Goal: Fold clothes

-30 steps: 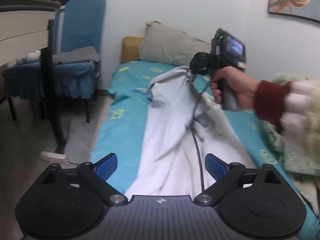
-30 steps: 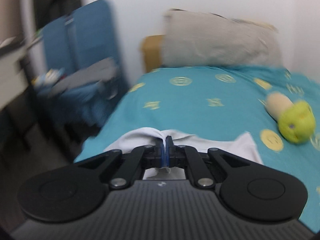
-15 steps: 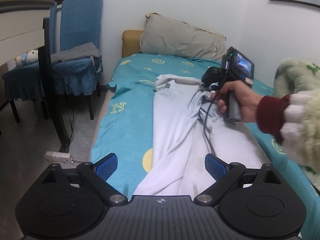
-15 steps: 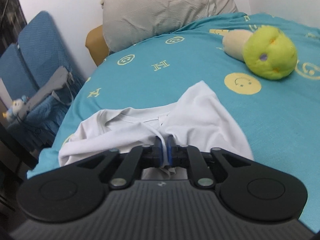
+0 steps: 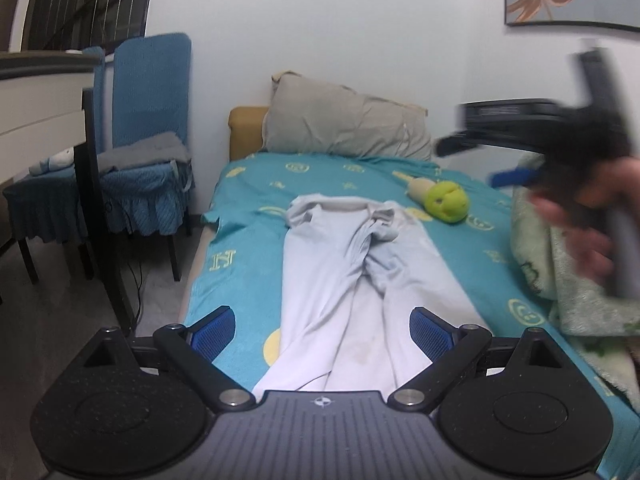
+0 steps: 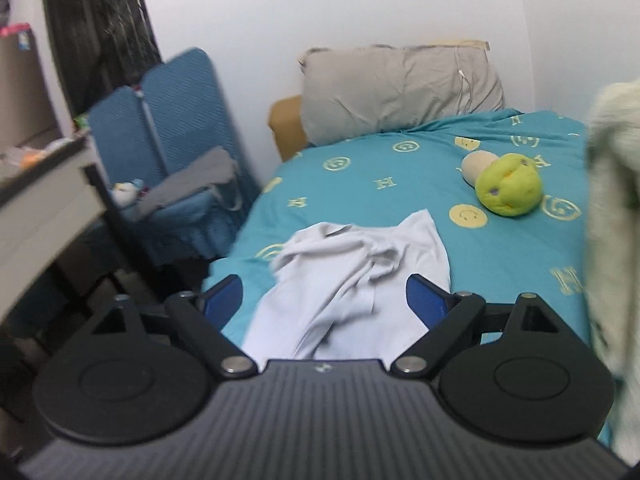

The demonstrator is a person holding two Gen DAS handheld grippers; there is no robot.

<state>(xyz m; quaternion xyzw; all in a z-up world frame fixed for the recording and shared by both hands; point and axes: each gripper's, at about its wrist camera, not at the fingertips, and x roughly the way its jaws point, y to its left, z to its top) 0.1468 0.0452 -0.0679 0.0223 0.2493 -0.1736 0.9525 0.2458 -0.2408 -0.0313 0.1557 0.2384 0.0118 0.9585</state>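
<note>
A white shirt (image 5: pixel 344 280) lies lengthwise on the teal bed sheet (image 5: pixel 240 248), collar end toward the pillow, bunched in the middle. It also shows in the right wrist view (image 6: pixel 352 272). My left gripper (image 5: pixel 322 330) is open and empty above the shirt's near end. My right gripper (image 6: pixel 324 300) is open and empty, raised above the shirt's upper part. In the left wrist view the right gripper (image 5: pixel 516 176) is blurred, held in a hand at the right, clear of the shirt.
A grey pillow (image 5: pixel 344 124) leans at the head of the bed. A green and beige plush toy (image 5: pixel 444 200) lies right of the shirt. A green fuzzy blanket (image 5: pixel 560 272) sits on the right. Blue chairs (image 5: pixel 144 128) and a desk (image 5: pixel 36 112) stand left of the bed.
My right gripper has opened, let go of the shirt's collar end and pulled up and right. The shirt now rests flat on the bed. The left gripper stayed open.
</note>
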